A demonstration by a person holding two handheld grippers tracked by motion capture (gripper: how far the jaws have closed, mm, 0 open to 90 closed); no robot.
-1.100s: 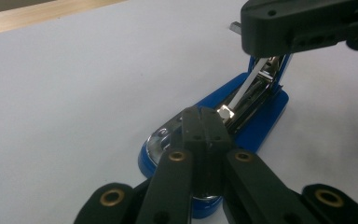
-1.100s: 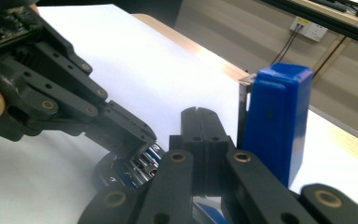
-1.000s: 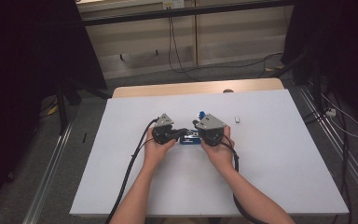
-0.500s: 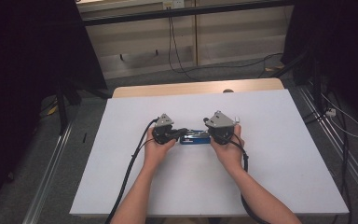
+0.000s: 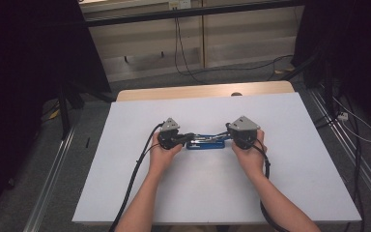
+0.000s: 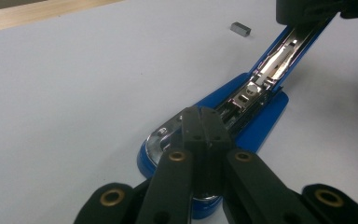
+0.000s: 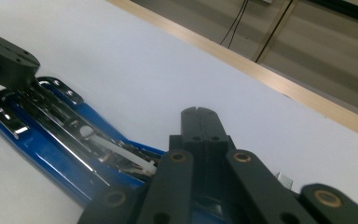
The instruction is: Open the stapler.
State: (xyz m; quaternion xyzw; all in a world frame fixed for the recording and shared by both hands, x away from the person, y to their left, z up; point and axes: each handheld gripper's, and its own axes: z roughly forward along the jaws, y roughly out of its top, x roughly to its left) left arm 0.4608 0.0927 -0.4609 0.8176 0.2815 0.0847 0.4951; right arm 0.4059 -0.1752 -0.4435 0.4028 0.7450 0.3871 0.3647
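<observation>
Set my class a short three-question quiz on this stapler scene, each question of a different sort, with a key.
1. True or false: the blue stapler lies opened out flat on the white table.
2. Which end does the left gripper rest on? A) the end with the shiny metal plate B) the far end C) neither
3. Fill in: in the left gripper view, a small grey block lies on the ___ beyond the stapler.

Key: 1 true; 2 A; 3 table. The right gripper, jaws shut, is at the stapler's other end.
</observation>
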